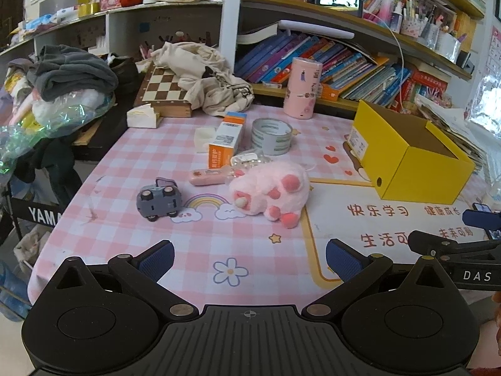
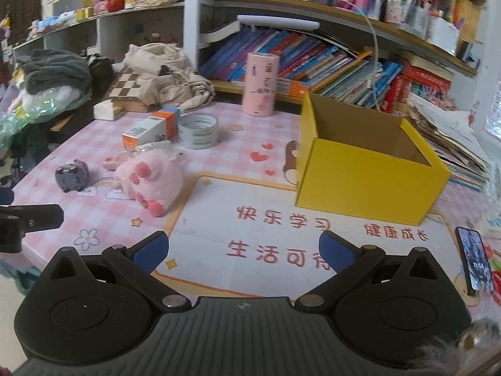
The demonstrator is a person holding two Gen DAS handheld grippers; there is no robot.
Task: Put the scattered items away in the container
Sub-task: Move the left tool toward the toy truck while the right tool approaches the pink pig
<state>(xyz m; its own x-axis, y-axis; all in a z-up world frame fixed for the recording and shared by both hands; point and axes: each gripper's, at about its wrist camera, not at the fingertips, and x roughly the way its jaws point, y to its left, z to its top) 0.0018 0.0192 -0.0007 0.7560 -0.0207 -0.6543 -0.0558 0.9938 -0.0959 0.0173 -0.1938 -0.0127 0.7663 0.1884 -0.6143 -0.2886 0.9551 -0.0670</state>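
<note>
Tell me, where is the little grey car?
The grey car stands on the pink checked table, far left of the scattered things, beside the rainbow print and left of the pink plush. The right wrist view shows it too.

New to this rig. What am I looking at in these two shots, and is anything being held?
There is no robot arm: a person carries one hand-held gripper per hand, each with a fisheye camera looking out along its two blue-padded fingers. One picture is from the left hand-held gripper, the other from the right hand-held gripper. Both are open and hold nothing.

On the pink checked table mat lie a pink plush toy, a grey toy car, a roll of tape and an orange and white carton. The open yellow box is the container, with nothing visible inside.
</note>
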